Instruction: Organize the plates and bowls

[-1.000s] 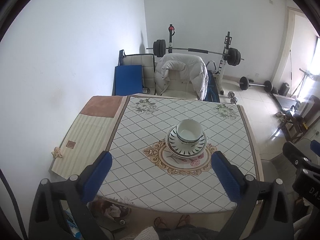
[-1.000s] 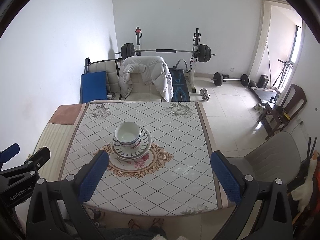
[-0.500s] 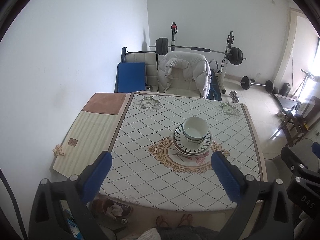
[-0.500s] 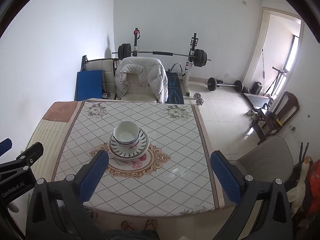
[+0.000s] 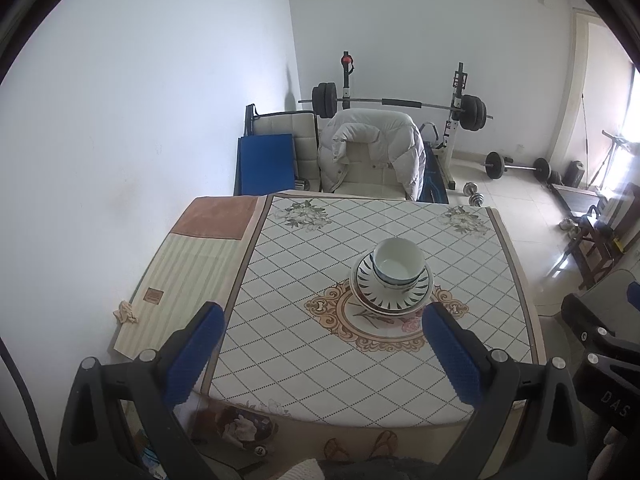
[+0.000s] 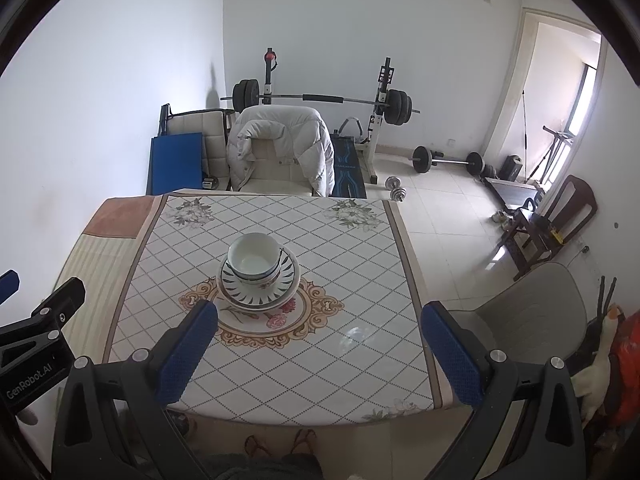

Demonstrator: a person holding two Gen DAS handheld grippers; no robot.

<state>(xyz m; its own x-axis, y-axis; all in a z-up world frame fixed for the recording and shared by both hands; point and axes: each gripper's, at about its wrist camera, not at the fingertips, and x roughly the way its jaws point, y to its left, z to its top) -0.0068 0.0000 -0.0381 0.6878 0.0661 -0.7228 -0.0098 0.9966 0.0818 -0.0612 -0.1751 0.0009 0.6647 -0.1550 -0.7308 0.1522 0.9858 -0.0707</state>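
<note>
Stack of bowls (image 5: 398, 267) on plates (image 5: 392, 294) sits mid-table (image 5: 320, 340), over the floral medallion of the diamond-pattern cloth; upper bowl white inside, empty. Same stack in R view: bowls (image 6: 254, 262), plates (image 6: 260, 284).

L gripper (image 5: 320, 354): blue fingers spread wide, nothing between, held above near table edge. R gripper (image 6: 320, 350): same, fingers wide apart, empty. Both well apart from stack; cloth btwn grippers and stack is bare.

Surroundings: chair w/ white puffy jacket (image 5: 372, 148) at far table edge; barbell rack (image 5: 400, 102) behind it by wall; blue mat (image 5: 266, 162) leaning at L; striped cloth (image 5: 180, 276) on table's L strip w/ crumpled scrap (image 5: 126, 312) at its edge.

View diffs: L view alone shows the scrap + clutter under near table edge. R view alone shows grey chair (image 6: 532, 312) just R of table, wooden chair (image 6: 556, 220) beyond, and orange/white items at far R (unclear what). Each view catches the other gripper at its frame edge.
</note>
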